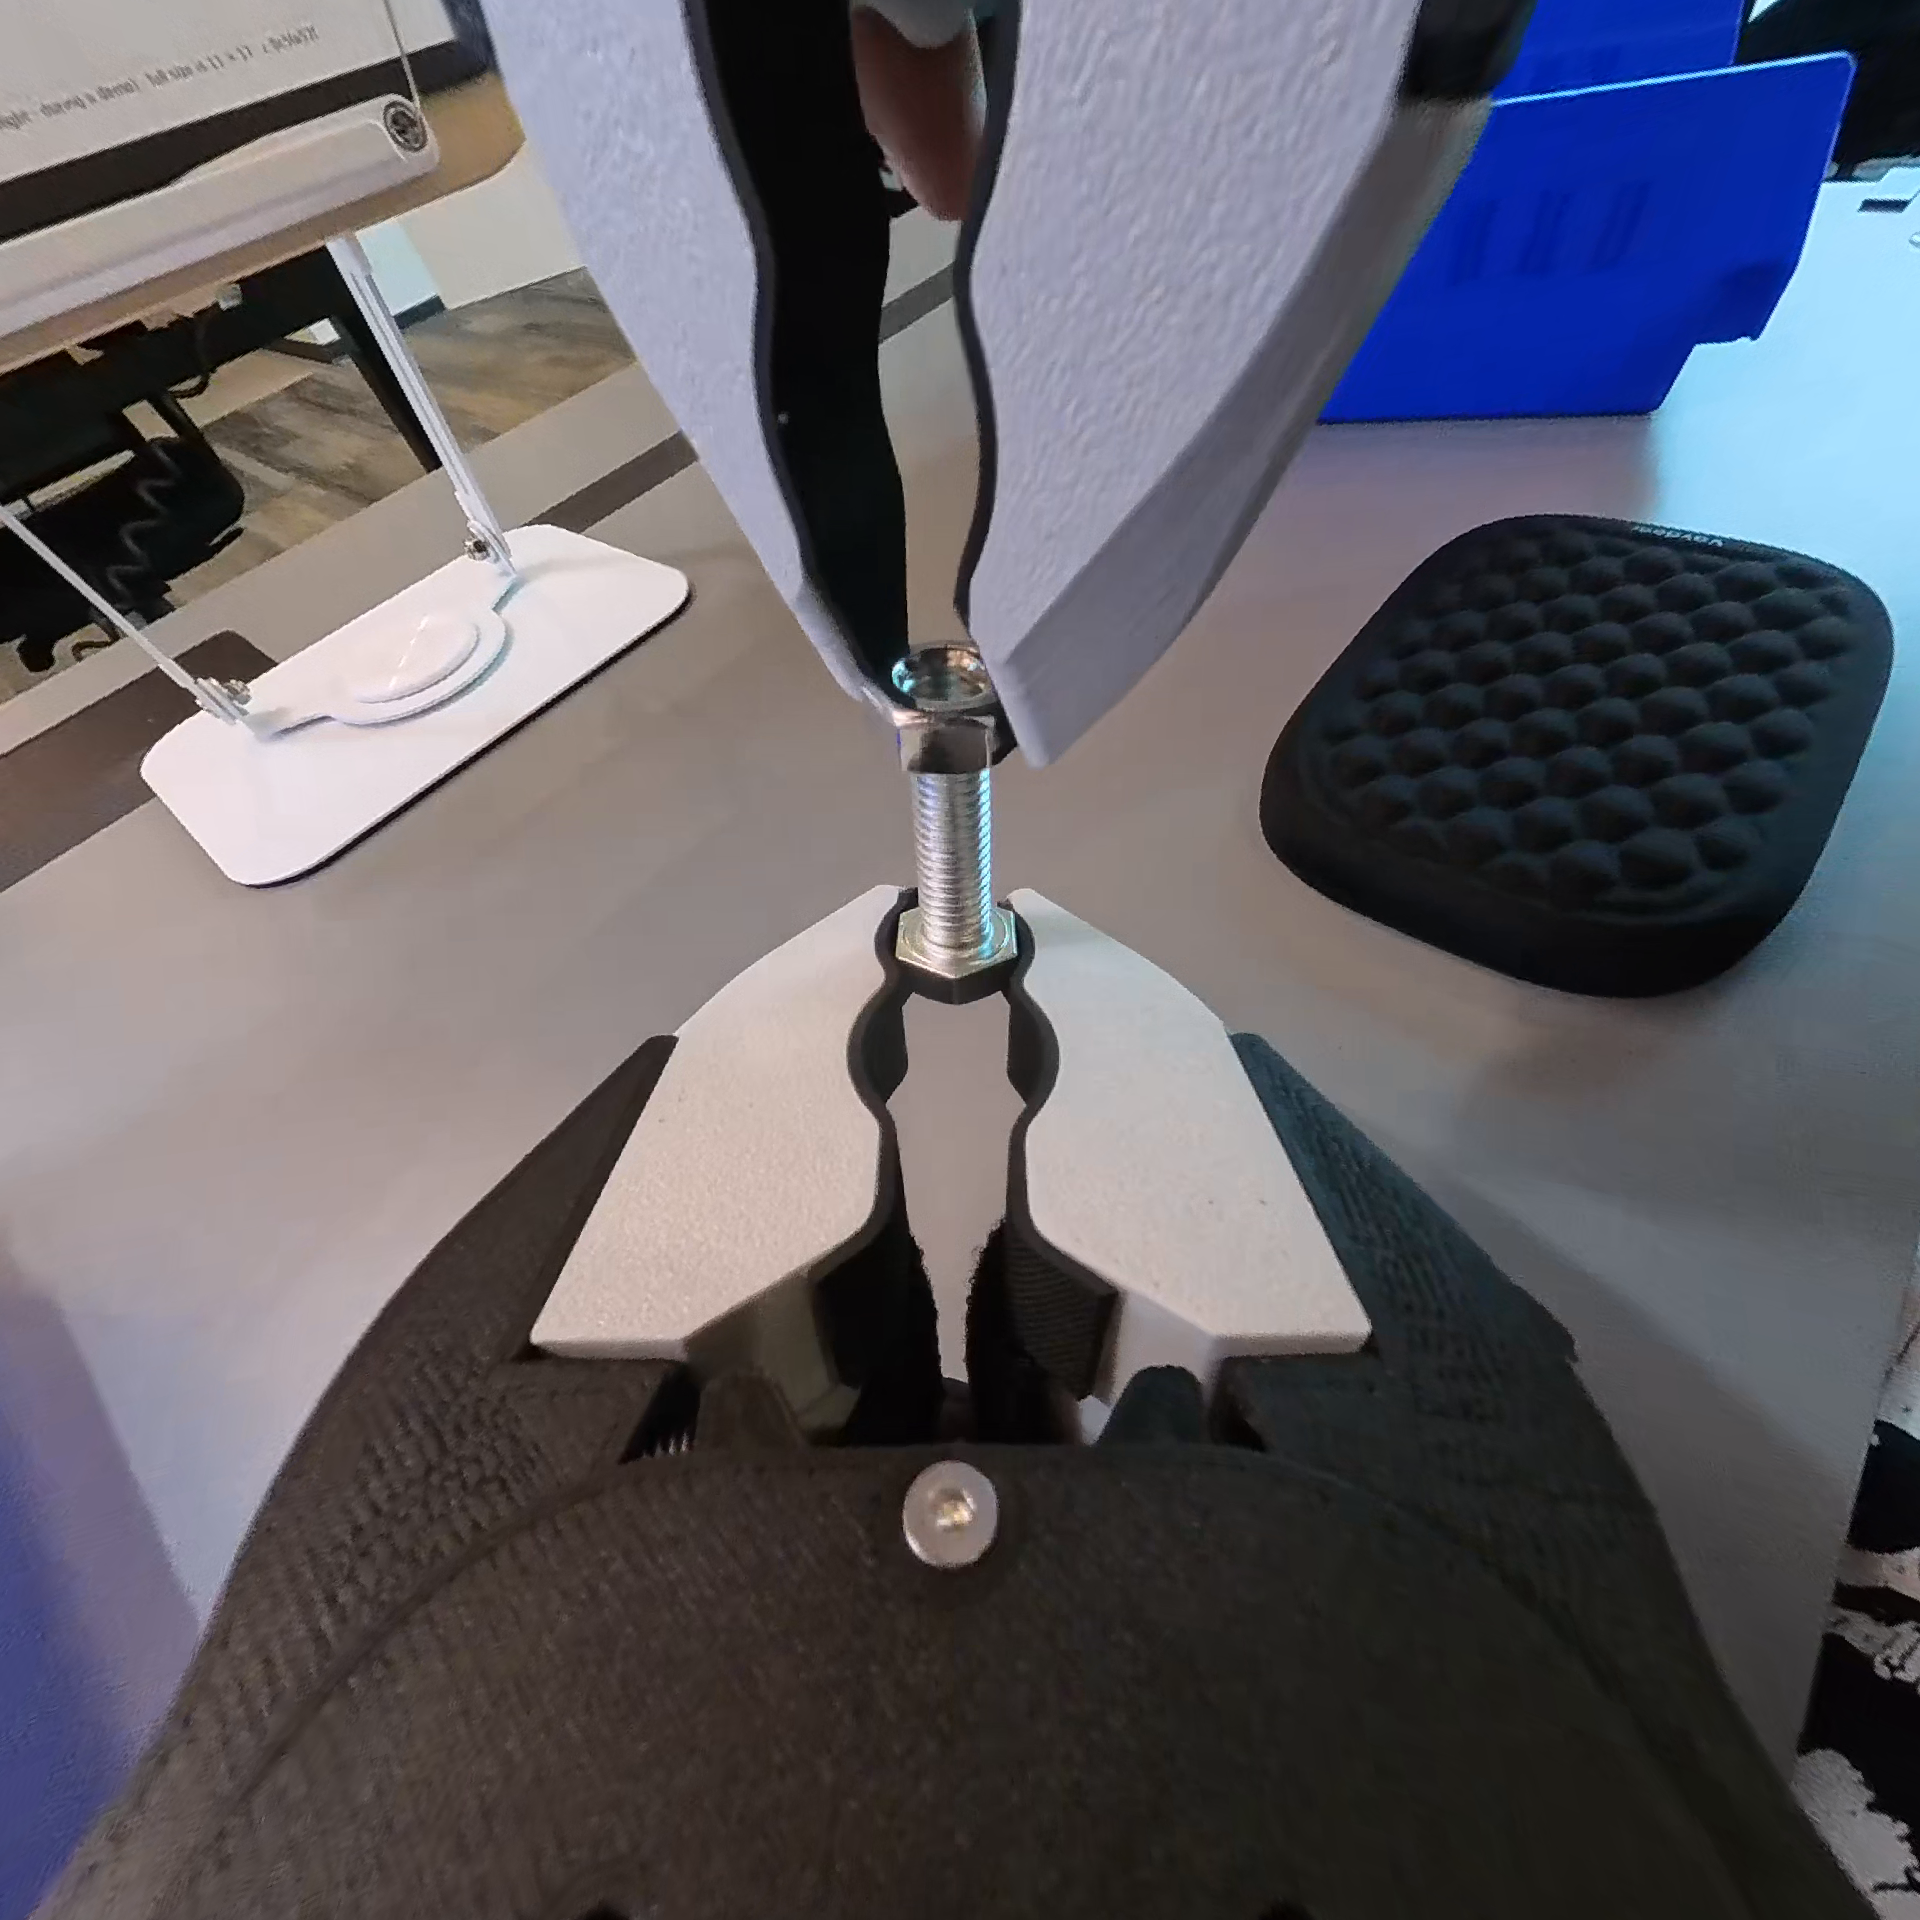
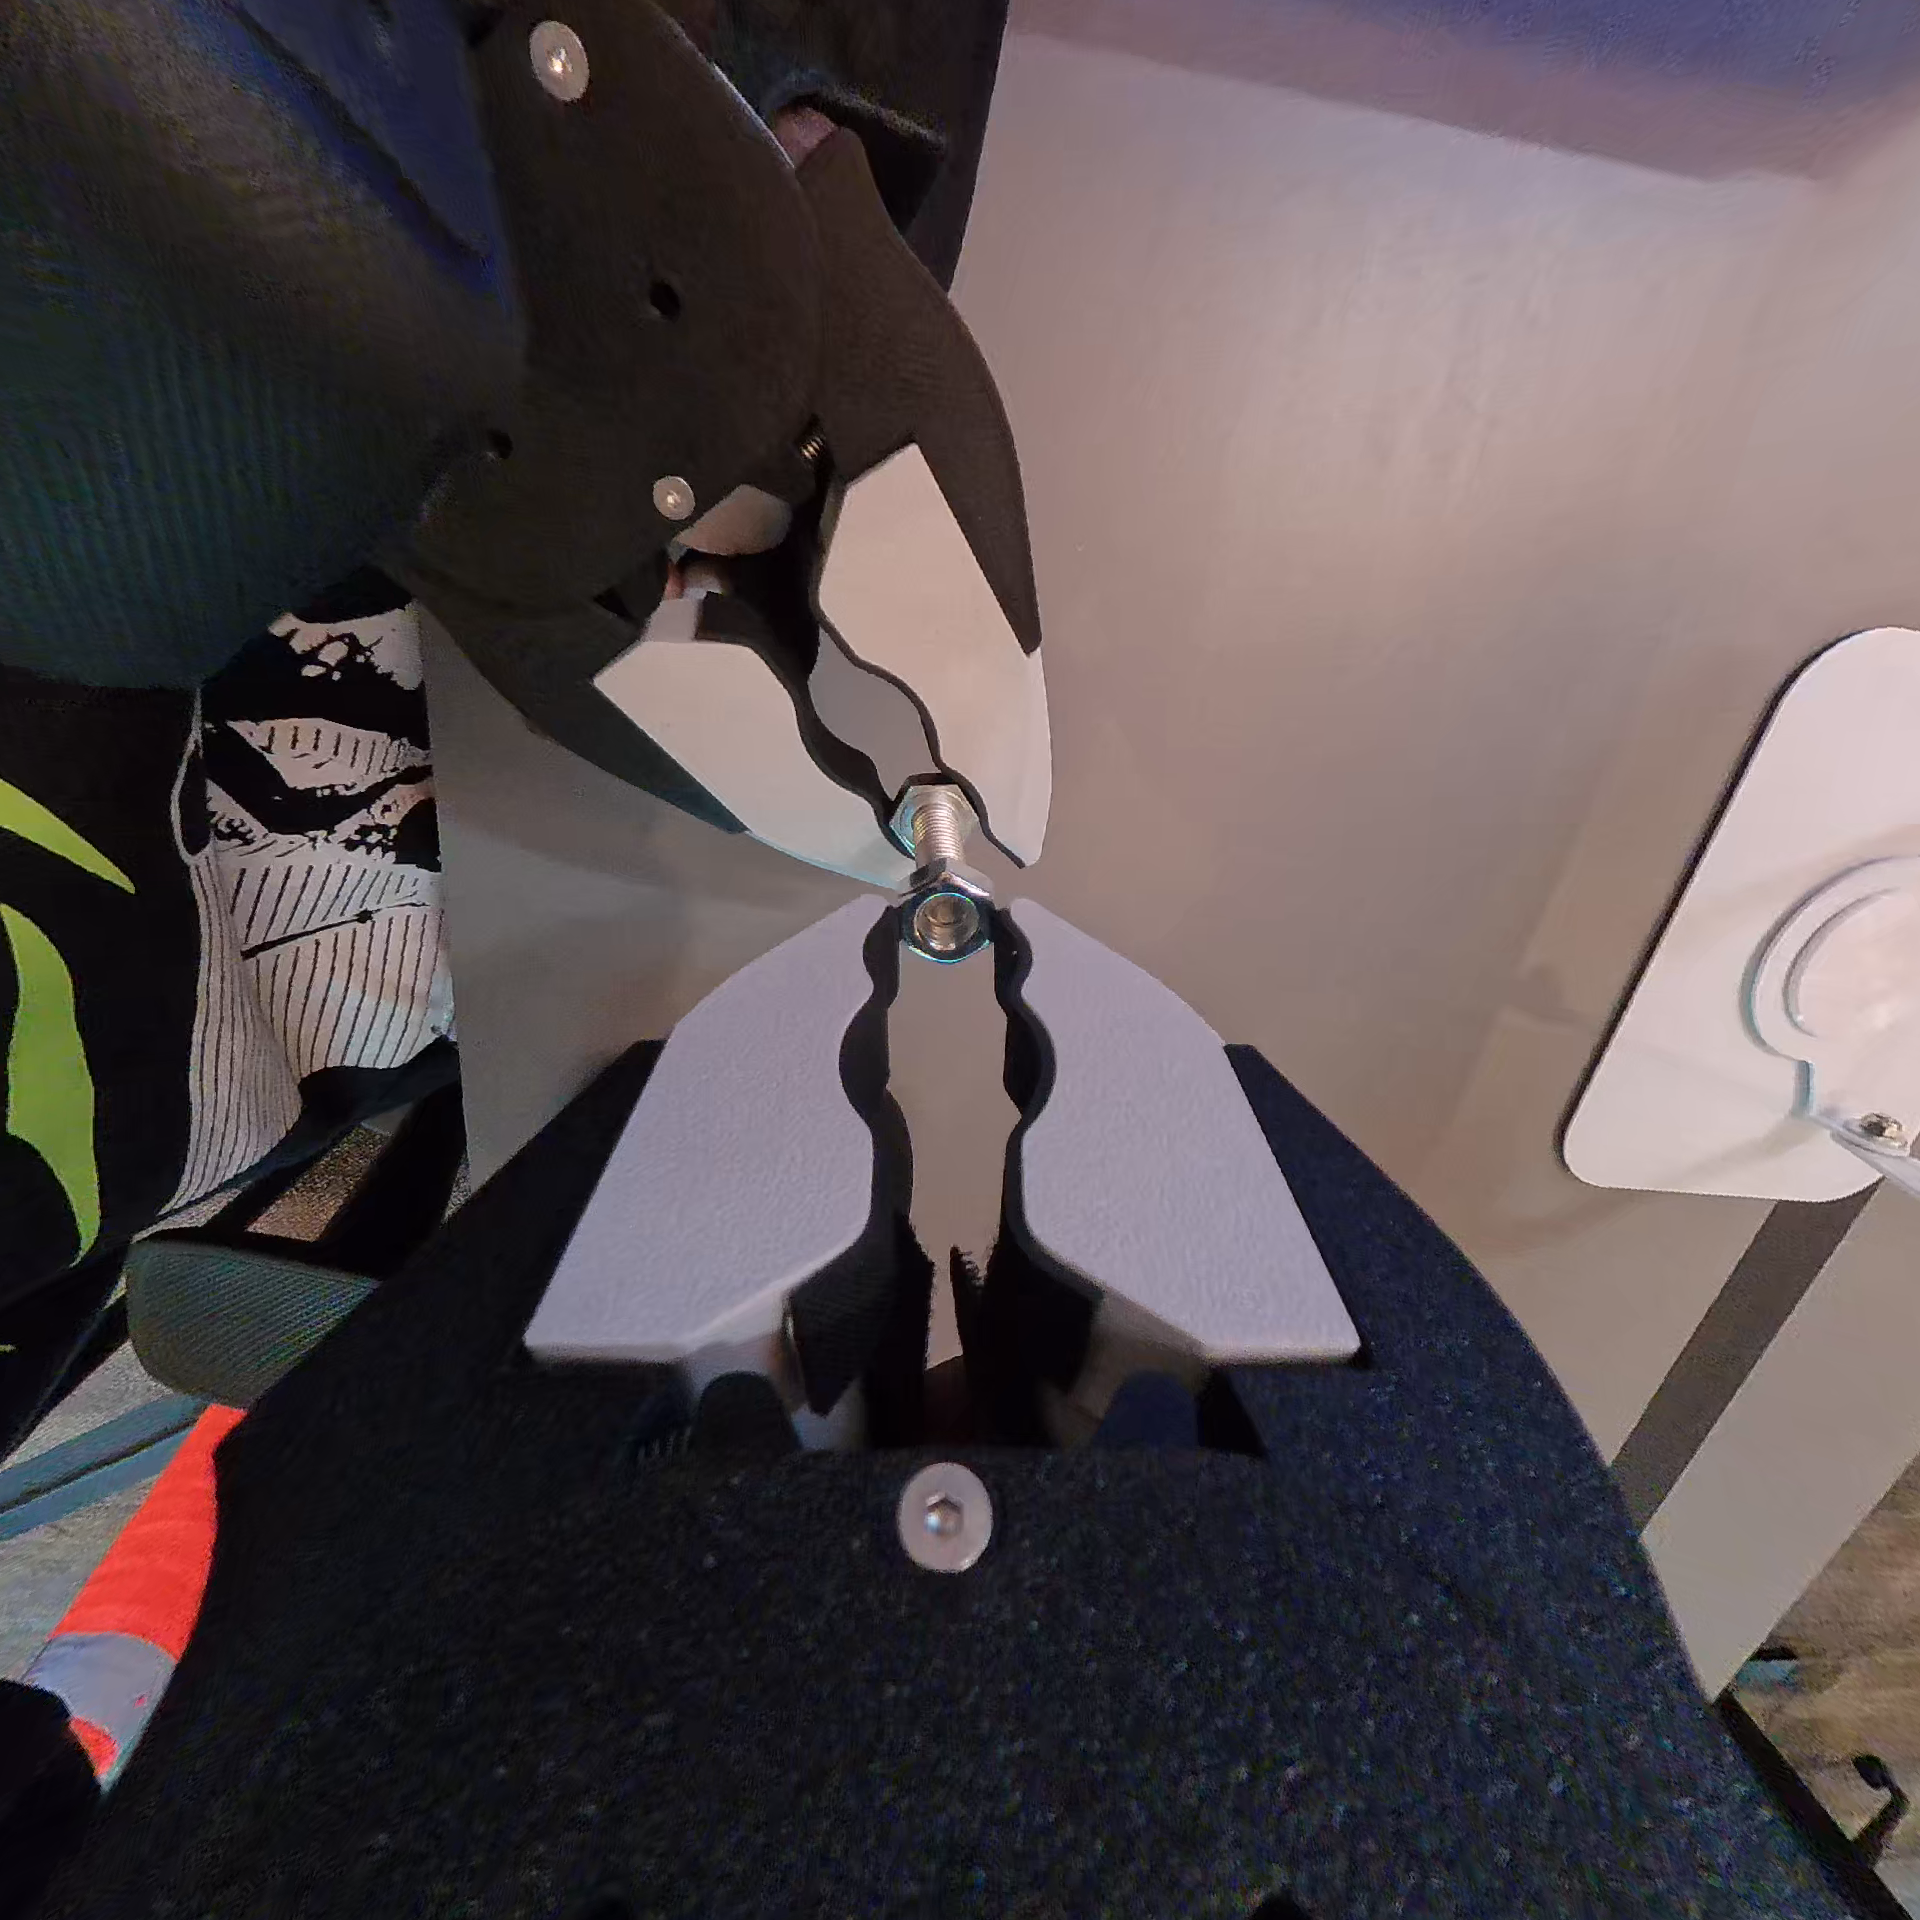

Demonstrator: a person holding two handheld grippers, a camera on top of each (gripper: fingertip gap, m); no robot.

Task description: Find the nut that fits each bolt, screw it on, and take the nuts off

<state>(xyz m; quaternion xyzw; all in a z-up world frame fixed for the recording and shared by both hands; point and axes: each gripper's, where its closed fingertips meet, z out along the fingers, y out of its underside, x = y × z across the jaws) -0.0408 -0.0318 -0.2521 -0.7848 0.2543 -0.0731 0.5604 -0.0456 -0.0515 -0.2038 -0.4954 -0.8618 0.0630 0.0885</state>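
Grey desk (image 1: 364,1039) w/ black pad (image 1: 1579,748); left gripper (image 1: 958,940) clamps nut (image 1: 956,948), right gripper (image 2: 943,920) clamps bolt (image 1: 951,831).

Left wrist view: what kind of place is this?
Likely an office desk or lab bench. A grey tabletop carries a white document stand, a black padded wrist rest and a blue bin; office flooring and a chair show beyond the edge.

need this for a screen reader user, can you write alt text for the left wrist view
The left gripper is shut on a hex nut sitting low on a threaded bolt, while the right gripper clamps the bolt's head from above. They meet above a grey table, with a black dimpled pad to the right and a white stand base to the left.
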